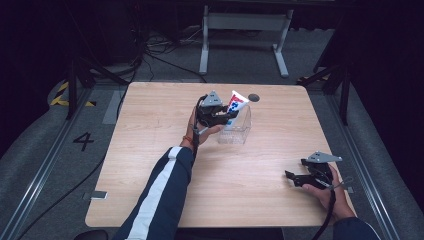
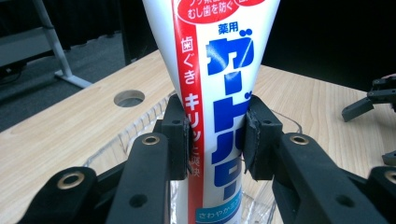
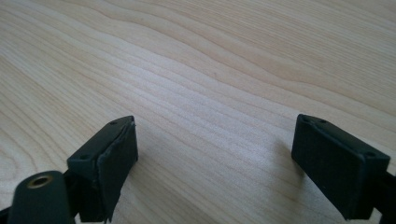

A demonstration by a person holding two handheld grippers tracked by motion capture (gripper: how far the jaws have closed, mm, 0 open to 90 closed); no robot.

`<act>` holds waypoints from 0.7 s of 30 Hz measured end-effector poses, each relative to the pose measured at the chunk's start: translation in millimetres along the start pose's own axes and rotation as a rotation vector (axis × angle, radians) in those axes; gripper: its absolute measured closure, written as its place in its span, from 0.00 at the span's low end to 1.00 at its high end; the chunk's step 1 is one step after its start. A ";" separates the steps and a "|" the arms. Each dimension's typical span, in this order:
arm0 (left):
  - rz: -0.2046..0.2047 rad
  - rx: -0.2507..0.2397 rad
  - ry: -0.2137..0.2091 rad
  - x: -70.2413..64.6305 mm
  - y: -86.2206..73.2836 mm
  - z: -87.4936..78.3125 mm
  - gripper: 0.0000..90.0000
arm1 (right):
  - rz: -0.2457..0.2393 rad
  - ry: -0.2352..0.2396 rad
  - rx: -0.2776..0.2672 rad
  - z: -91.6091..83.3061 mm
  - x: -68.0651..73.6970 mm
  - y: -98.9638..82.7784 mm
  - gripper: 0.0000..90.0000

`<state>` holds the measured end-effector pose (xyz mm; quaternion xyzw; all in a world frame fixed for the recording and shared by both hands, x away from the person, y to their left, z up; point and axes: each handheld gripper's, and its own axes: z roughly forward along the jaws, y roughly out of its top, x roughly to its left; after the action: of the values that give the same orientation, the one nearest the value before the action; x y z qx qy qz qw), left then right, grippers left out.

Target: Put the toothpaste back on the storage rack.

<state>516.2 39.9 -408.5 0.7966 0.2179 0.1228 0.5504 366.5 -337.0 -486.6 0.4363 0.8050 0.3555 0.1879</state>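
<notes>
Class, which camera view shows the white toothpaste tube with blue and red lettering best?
The left gripper view: the white toothpaste tube sits close-up, lettering readable, clamped between black jaws. The high view shows it small, over a clear plastic container. The right gripper view faces wooden table.

The left sleeve (image 1: 159,197) is navy with a white stripe, an orange band at the wrist. Both grippers are black with brass-ringed holes, grey triangular plates and trailing cables.

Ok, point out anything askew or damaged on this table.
Only the pads look worn: the right gripper has a frayed, peeling edge on one pad. The toothpaste tube leans in the clear container, but the left gripper is holding it there.
</notes>
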 end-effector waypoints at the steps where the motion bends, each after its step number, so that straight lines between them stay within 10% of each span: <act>1: 0.008 0.010 0.004 -0.7 -1.5 0.1 0.74 | 0.000 0.000 0.000 0.0 0.0 0.0 0.16; 21: 0.026 0.082 0.016 -5.3 -16.6 -0.8 0.72 | 0.002 0.001 0.002 0.1 0.3 0.1 0.16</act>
<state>507.7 43.0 -423.4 0.8201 0.2168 0.1272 0.5140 366.5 -336.7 -486.6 0.4372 0.8049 0.3553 0.1867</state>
